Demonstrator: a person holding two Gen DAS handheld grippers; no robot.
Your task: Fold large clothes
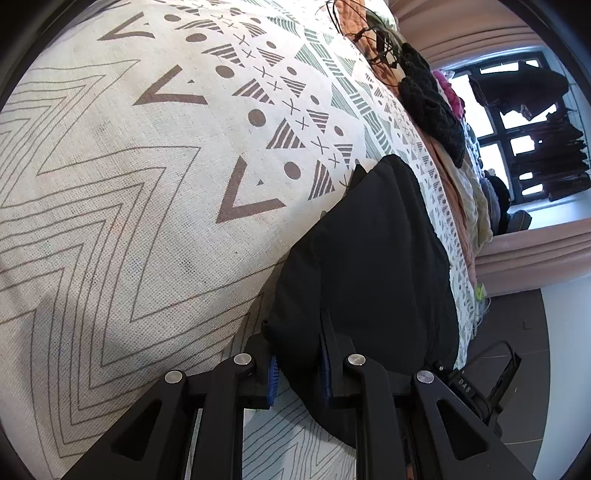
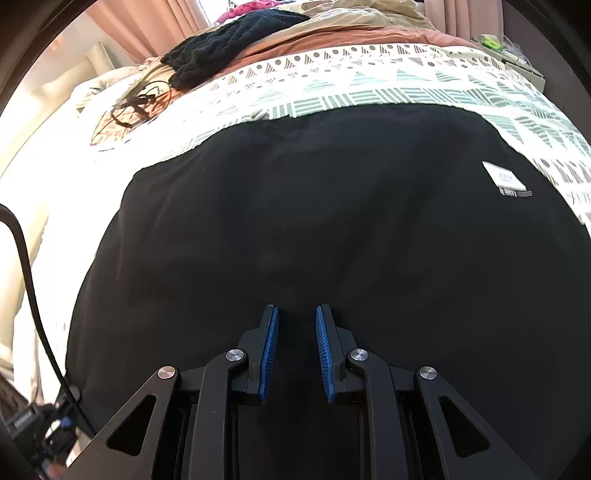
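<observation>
The black garment (image 2: 314,221) lies spread flat on the bed, over a patterned bedspread (image 1: 129,166) of zigzags, triangles and dots. We see a white label (image 2: 504,179) on the cloth toward its far right side. From the left wrist view the same garment (image 1: 369,258) shows as a dark mound near the bed's edge, with the bedspread stretching off to the left of it.

Left tool (image 1: 297,373): its blue pads (image 1: 272,380) have a fold of the black cloth bunched between them, and both pads press on it. We read this as a grip on the garment's edge.

Right tool (image 2: 293,350): it sits low over the middle of the garment, fingers a little apart, a clear gap between the blue pads (image 2: 269,354). Nothing is pinched between them; the cloth lies flat beneath.

Farther out on the bed: a black knitted piece (image 2: 221,48), an orange-brown cloth (image 2: 332,40) under it, something pink (image 2: 247,9) beyond, and a tangle of thin dark cord (image 2: 136,103). Pink curtains (image 1: 517,254) hang by a window (image 1: 491,122) past the bed. A black cable (image 2: 33,295) runs down the left edge of the right wrist view.
</observation>
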